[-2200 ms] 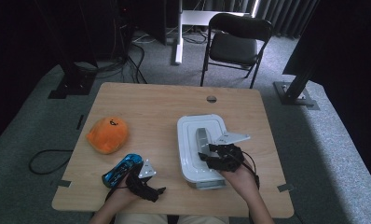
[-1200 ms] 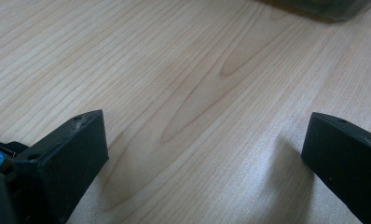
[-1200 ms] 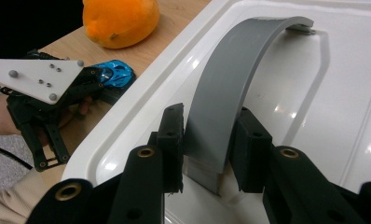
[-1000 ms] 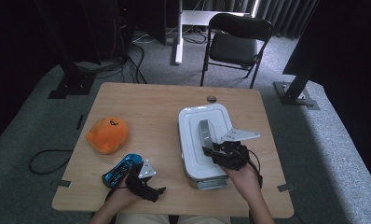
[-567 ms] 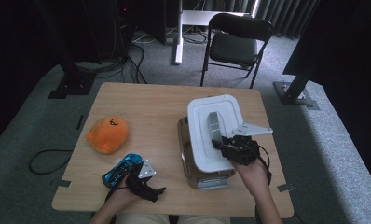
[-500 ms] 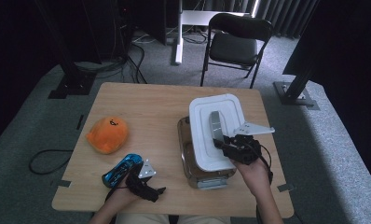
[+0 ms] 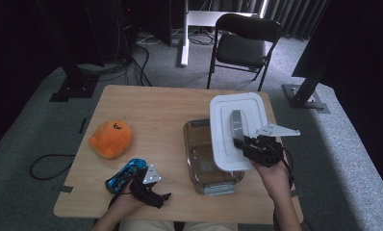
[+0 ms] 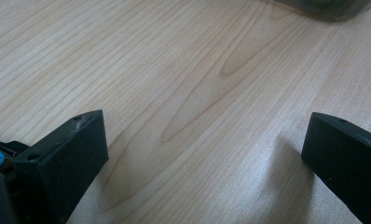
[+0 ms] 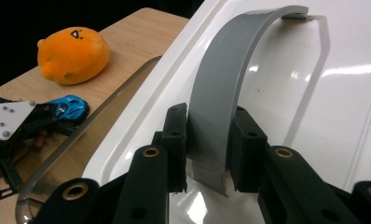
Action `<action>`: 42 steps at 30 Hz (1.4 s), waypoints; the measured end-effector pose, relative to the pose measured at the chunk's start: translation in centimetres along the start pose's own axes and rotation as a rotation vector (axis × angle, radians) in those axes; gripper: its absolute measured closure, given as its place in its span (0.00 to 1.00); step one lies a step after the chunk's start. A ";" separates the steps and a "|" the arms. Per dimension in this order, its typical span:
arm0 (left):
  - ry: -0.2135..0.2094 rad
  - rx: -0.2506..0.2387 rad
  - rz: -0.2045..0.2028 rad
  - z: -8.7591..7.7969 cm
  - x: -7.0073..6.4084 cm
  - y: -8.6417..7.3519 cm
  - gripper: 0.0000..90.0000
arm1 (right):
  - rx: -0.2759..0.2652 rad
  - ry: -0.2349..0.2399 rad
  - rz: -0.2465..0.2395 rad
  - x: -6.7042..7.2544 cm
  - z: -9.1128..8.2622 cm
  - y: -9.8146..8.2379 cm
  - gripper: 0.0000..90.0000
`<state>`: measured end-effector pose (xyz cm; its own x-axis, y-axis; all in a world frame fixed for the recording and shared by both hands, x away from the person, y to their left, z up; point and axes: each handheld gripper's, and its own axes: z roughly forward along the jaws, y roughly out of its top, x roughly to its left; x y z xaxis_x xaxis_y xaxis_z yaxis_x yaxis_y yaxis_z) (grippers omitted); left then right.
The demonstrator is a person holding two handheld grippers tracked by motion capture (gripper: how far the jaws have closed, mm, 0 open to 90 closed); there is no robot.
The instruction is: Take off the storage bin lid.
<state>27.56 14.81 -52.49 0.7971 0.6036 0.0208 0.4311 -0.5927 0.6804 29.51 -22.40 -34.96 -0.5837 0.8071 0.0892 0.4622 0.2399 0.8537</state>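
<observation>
In the high view the right gripper [image 7: 241, 143] sits right of centre, its jaws pinched on the grey handle [image 7: 236, 126] of a white lid [image 7: 237, 130]. The lid hangs tilted above and to the right of a clear glass box [image 7: 210, 159], covering the box's right part and leaving its left part bare. In the right gripper view the two black pads [image 9: 175, 140] press on either side of the handle [image 9: 221, 88], low in the frame, with the lid [image 9: 342, 93] spreading to the right. An orange plush [image 7: 110, 138] lies at the left of the table [image 7: 156, 110]; just below and right of it is a blue toy car [image 7: 126, 174]. The left gripper [image 7: 148, 190] rests at the lower left, beside the car. In the left gripper view its jaws stand spread wide over bare wood [image 8: 193, 93], nothing between them.
</observation>
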 end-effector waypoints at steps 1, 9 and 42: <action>0.000 0.000 0.000 0.0 0.0 0.0 0.01 | -0.002 -0.004 0.004 -0.2 -0.1 0.0 0.79; 0.000 0.001 0.001 0.0 0.0 0.0 0.01 | -0.020 -0.047 0.025 -1.9 -1.3 -0.1 0.79; 0.001 0.000 -0.001 0.0 0.0 0.0 0.01 | 0.043 -0.186 0.142 -9.1 0.8 -4.7 0.80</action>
<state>27.54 14.82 -52.50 0.7960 0.6050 0.0211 0.4318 -0.5919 0.6805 33.17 -30.41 -40.24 -0.3792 0.9190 0.1076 0.5613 0.1360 0.8164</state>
